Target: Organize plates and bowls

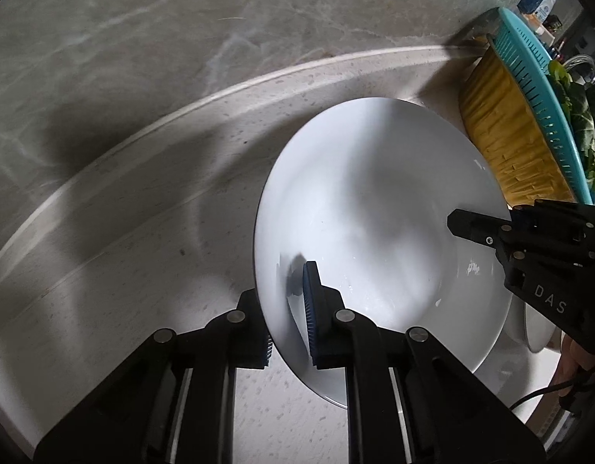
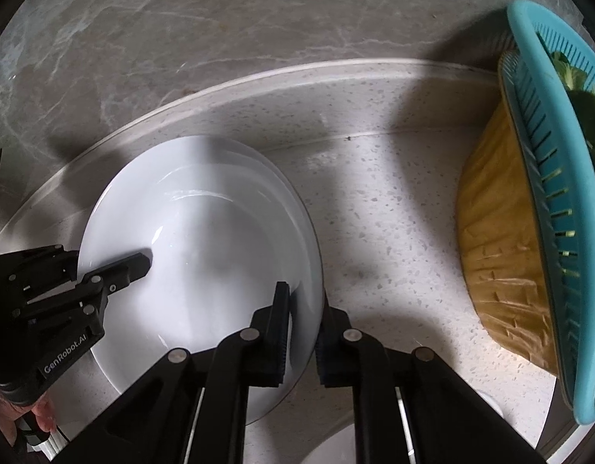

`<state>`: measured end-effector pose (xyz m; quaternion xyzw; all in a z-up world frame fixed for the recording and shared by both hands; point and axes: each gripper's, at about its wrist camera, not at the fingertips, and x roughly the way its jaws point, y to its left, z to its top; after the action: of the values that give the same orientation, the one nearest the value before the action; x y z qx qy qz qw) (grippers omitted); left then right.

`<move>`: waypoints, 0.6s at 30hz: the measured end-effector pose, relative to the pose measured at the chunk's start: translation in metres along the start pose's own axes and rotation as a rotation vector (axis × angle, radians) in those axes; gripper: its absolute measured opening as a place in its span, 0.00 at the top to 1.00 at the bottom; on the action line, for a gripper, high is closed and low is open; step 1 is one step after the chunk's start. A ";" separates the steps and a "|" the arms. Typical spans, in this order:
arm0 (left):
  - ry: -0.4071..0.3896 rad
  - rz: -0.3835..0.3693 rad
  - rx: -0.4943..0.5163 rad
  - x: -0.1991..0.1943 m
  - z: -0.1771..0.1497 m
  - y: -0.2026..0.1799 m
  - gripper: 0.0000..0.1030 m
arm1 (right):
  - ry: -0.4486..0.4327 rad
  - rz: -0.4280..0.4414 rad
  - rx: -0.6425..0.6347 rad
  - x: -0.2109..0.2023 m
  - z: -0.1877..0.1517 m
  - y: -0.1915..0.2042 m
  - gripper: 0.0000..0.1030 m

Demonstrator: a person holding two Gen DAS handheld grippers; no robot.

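A white deep plate (image 1: 374, 193) (image 2: 204, 232) lies on the speckled counter (image 2: 394, 212), close to the back ledge. In the right wrist view a second white rim (image 2: 293, 189) shows just beyond its far right edge. My left gripper (image 1: 283, 290) is shut on the plate's left rim, with the blue-padded finger (image 1: 311, 301) inside and the other outside. My right gripper (image 2: 303, 297) is shut on the opposite rim in the same way. Each wrist view shows the other gripper's inner finger (image 1: 463, 224) (image 2: 135, 265) lying inside the plate.
A teal colander (image 1: 529, 89) (image 2: 568, 193) with greens sits in a yellow basin (image 1: 502, 135) (image 2: 498, 251) at the right. Another white dish (image 1: 537, 332) (image 2: 328, 444) lies near the front. A marbled wall (image 1: 181, 19) rises behind the ledge. A hand (image 2: 42, 413) grips the left tool.
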<state>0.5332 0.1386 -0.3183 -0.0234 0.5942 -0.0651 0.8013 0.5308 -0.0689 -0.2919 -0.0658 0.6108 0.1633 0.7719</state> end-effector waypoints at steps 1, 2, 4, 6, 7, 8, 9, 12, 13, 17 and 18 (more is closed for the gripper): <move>-0.003 0.002 0.004 -0.006 -0.003 -0.001 0.89 | -0.007 0.004 -0.002 -0.005 -0.003 0.001 0.87; -0.008 0.003 0.005 -0.012 -0.008 -0.001 0.89 | -0.013 0.007 -0.004 -0.012 -0.008 -0.002 0.87; -0.018 0.002 0.008 -0.024 -0.015 0.000 0.89 | -0.026 0.015 -0.011 -0.026 -0.011 0.004 0.88; -0.023 0.001 0.011 -0.037 -0.024 0.001 0.89 | -0.042 0.022 -0.022 -0.040 -0.021 0.010 0.88; -0.026 0.002 0.016 -0.044 -0.030 0.000 0.89 | -0.049 0.024 -0.026 -0.046 -0.026 0.013 0.88; -0.027 0.000 0.020 -0.049 -0.037 -0.002 0.89 | -0.054 0.030 -0.031 -0.053 -0.030 0.016 0.88; -0.026 -0.002 0.025 -0.054 -0.043 -0.002 0.89 | -0.057 0.037 -0.031 -0.062 -0.036 0.021 0.88; -0.016 -0.016 0.039 -0.065 -0.069 -0.014 0.89 | -0.067 0.053 -0.031 -0.080 -0.060 0.028 0.88; -0.014 -0.017 0.046 -0.069 -0.081 -0.019 0.89 | -0.068 0.054 -0.029 -0.080 -0.065 0.028 0.88; 0.007 -0.024 0.073 -0.069 -0.110 -0.035 0.89 | -0.065 0.063 -0.001 -0.089 -0.102 0.023 0.88; 0.014 -0.027 0.079 -0.068 -0.117 -0.037 0.89 | -0.060 0.069 0.010 -0.089 -0.113 0.023 0.88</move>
<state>0.3995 0.1159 -0.2832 0.0007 0.5964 -0.0994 0.7965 0.4012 -0.0964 -0.2316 -0.0358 0.5899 0.1889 0.7842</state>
